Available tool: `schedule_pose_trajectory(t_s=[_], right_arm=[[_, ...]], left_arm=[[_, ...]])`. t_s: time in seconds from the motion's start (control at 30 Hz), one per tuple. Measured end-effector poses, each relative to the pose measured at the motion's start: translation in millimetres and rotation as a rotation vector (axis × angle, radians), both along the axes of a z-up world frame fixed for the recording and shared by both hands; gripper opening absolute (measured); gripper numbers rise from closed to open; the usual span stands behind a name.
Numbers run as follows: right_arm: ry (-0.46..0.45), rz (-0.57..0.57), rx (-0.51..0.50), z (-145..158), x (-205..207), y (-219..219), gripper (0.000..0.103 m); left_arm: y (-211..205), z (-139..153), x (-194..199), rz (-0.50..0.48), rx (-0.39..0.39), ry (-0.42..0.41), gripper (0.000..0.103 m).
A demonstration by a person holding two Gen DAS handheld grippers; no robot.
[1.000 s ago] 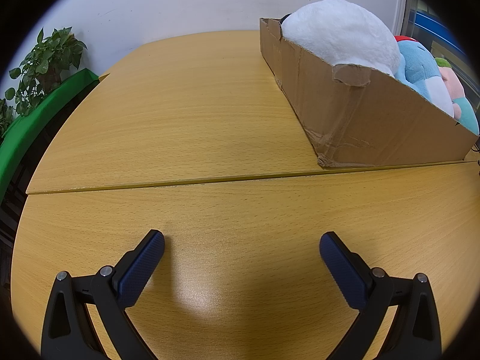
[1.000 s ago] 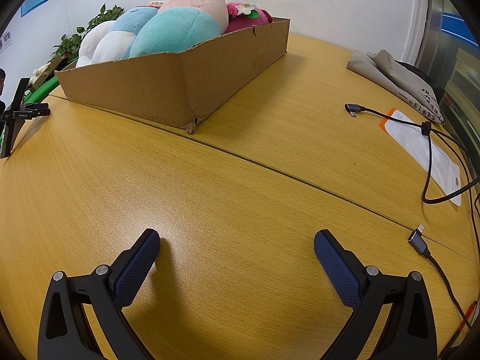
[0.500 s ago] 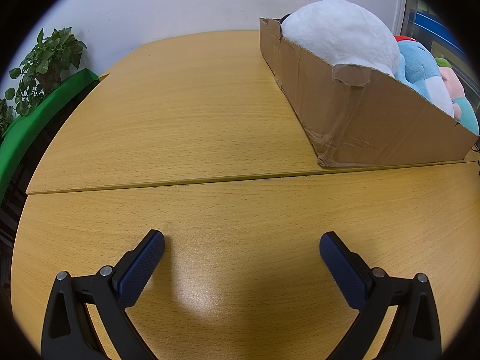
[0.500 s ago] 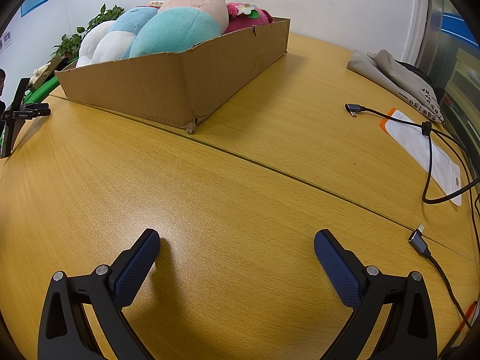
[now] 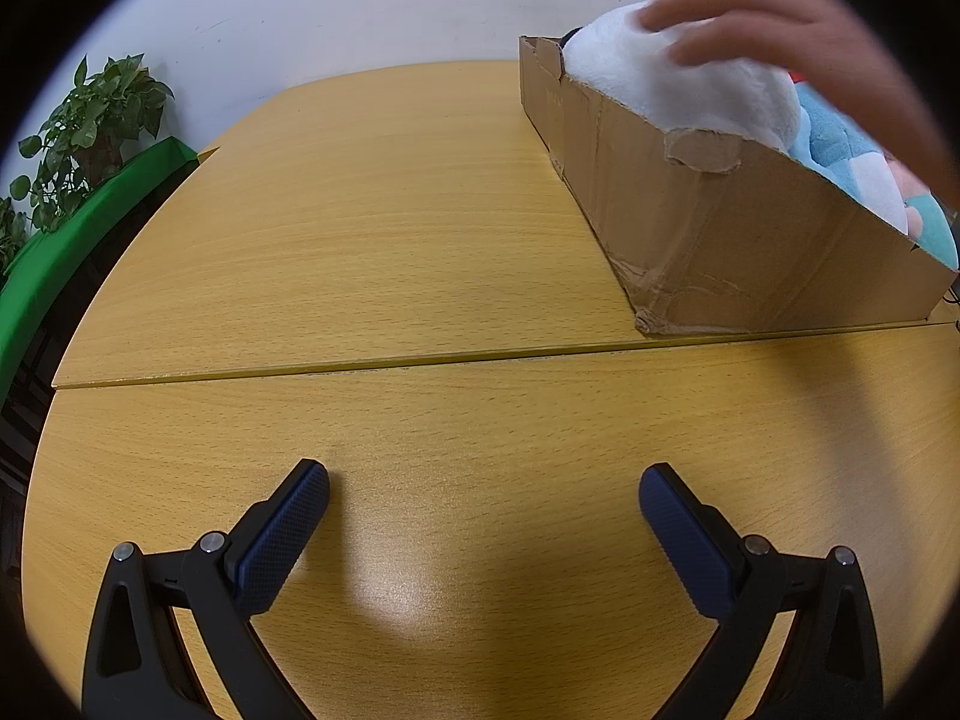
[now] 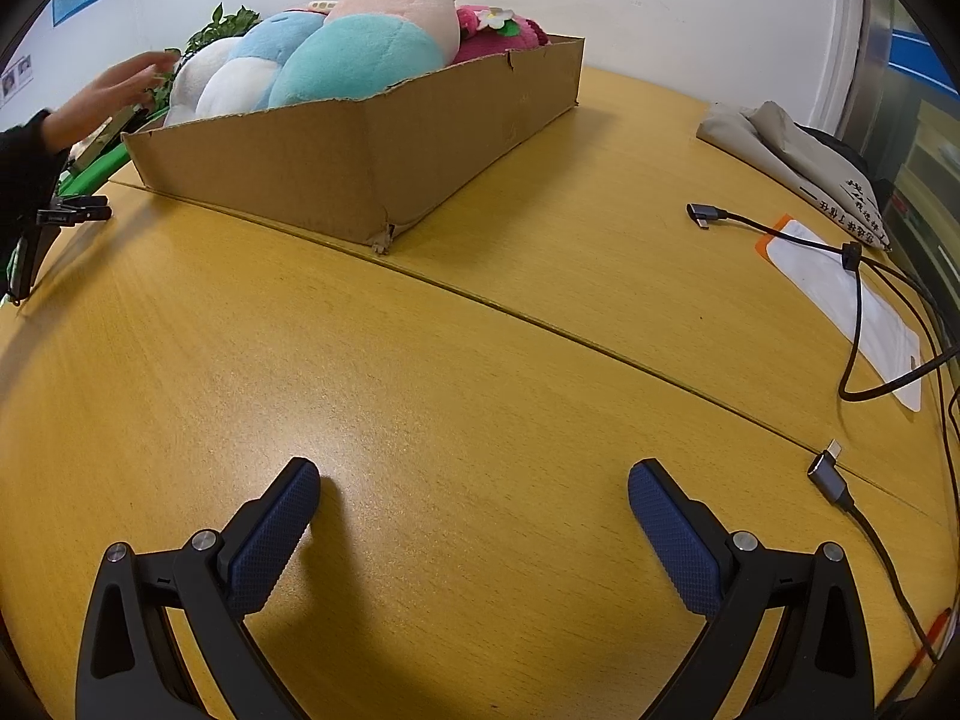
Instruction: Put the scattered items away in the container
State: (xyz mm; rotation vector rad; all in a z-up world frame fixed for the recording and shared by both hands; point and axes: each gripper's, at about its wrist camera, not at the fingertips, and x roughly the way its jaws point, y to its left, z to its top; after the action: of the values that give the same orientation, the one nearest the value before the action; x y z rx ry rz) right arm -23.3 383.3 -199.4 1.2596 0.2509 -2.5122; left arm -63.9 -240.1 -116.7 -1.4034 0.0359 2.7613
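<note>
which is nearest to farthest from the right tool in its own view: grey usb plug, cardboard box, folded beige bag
From the right tool, open and low over the table:
1. Grey usb plug, just off to its right on the table.
2. Cardboard box, ahead and to the left, full of plush toys.
3. Folded beige bag, far right, near the table's back edge.
</note>
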Motion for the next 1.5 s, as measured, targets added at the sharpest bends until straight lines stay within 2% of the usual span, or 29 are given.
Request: schedule_pose_trajectory(t_s=[1.03, 1.5], right_arm=[[0.000, -0.006, 0.000, -0.1, 0.0, 0.0, 0.103], [0.000, -0.009, 0.000, -0.1, 0.0, 0.0, 0.103]], left_arm=[[-0.3, 0.8, 1.5, -0.007, -0.004, 0.000, 0.103], [-9.2, 3.3, 3.8, 0.042, 0.002, 0.001, 0.103]])
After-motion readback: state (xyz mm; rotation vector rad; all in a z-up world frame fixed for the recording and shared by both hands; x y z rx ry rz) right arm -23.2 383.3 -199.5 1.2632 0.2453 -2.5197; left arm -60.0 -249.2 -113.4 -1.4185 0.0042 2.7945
